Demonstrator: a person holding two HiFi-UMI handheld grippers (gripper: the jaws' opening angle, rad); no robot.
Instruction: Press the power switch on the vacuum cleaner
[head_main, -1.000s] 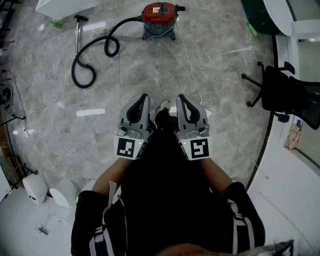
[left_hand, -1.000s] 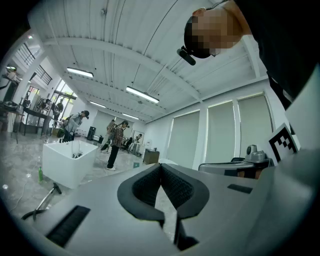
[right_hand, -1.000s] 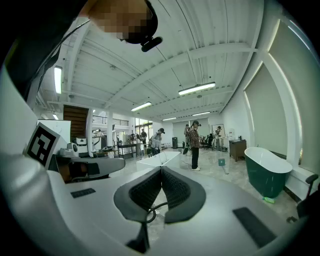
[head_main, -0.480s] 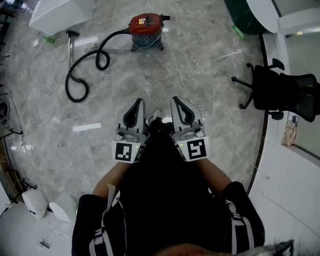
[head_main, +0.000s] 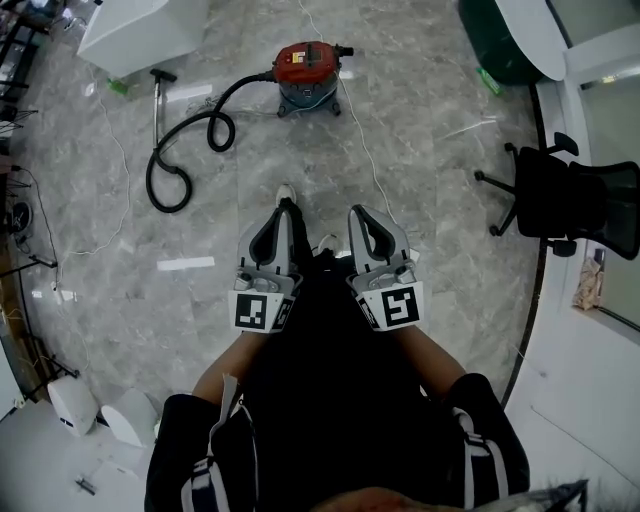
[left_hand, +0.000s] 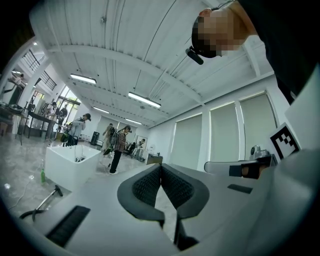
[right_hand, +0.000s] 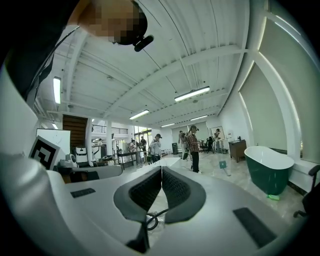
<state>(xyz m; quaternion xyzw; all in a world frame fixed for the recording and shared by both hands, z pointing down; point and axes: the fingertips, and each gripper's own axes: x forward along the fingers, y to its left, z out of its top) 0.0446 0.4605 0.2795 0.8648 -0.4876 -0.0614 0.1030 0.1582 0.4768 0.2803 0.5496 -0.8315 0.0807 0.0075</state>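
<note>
The red vacuum cleaner (head_main: 308, 70) stands on the grey floor far ahead of me. Its black hose (head_main: 190, 140) loops off to the left and ends at a metal wand (head_main: 157, 100). My left gripper (head_main: 284, 213) and right gripper (head_main: 361, 215) are held side by side close to my body, well short of the vacuum. Both are shut with nothing between the jaws. In the left gripper view the left gripper (left_hand: 160, 167) points up across the hall, with the wand (left_hand: 42, 204) low at the left. The right gripper (right_hand: 162, 169) in its own view shows its pads pressed together.
A black office chair (head_main: 570, 200) stands at the right. A dark green tub (head_main: 505, 35) sits at the top right and a white block (head_main: 140, 30) at the top left. A thin white cable (head_main: 372, 150) runs from the vacuum toward me. Several people (right_hand: 192, 145) stand far off.
The vacuum sits a little lower in the head view than before. A shoe tip has come forward beside the left gripper. Both grippers stay shut and side by side.
</note>
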